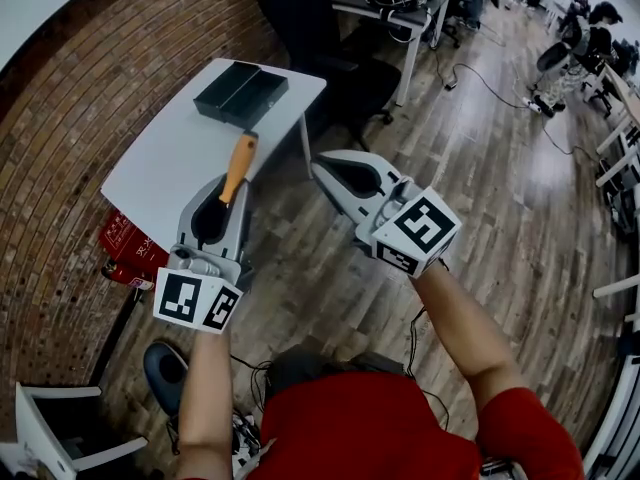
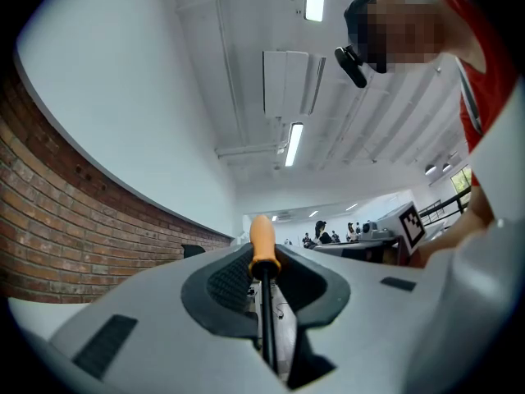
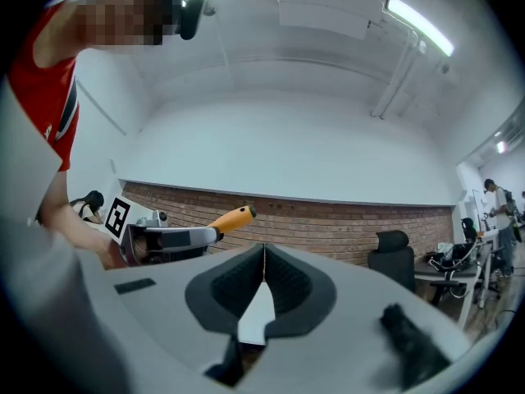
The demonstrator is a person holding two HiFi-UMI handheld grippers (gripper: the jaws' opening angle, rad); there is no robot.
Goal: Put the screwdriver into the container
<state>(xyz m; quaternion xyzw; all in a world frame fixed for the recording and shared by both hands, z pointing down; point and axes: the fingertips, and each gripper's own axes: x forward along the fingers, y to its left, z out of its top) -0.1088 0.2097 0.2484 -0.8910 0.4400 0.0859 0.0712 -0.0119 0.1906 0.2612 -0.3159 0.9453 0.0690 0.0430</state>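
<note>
My left gripper [image 1: 230, 190] is shut on the black shaft of a screwdriver, whose orange handle [image 1: 239, 165] sticks out past the fingertips over the white table [image 1: 160, 168]. In the left gripper view the handle [image 2: 262, 240] stands upright between the pads, with the gripper [image 2: 262, 261] tilted up toward the ceiling. A black open container [image 1: 241, 94] sits at the table's far end, beyond the handle. My right gripper [image 1: 325, 168] is shut and empty, held over the floor right of the table. In the right gripper view its jaws [image 3: 264, 251] meet, and the screwdriver [image 3: 232, 217] shows at the left.
A brick wall [image 1: 60, 138] runs along the table's left side. Red items [image 1: 130, 248] lie under the table. A black office chair [image 1: 330, 38] stands just beyond the table, with desks [image 1: 400, 8] and cables behind it. A white chair [image 1: 60, 428] is at bottom left.
</note>
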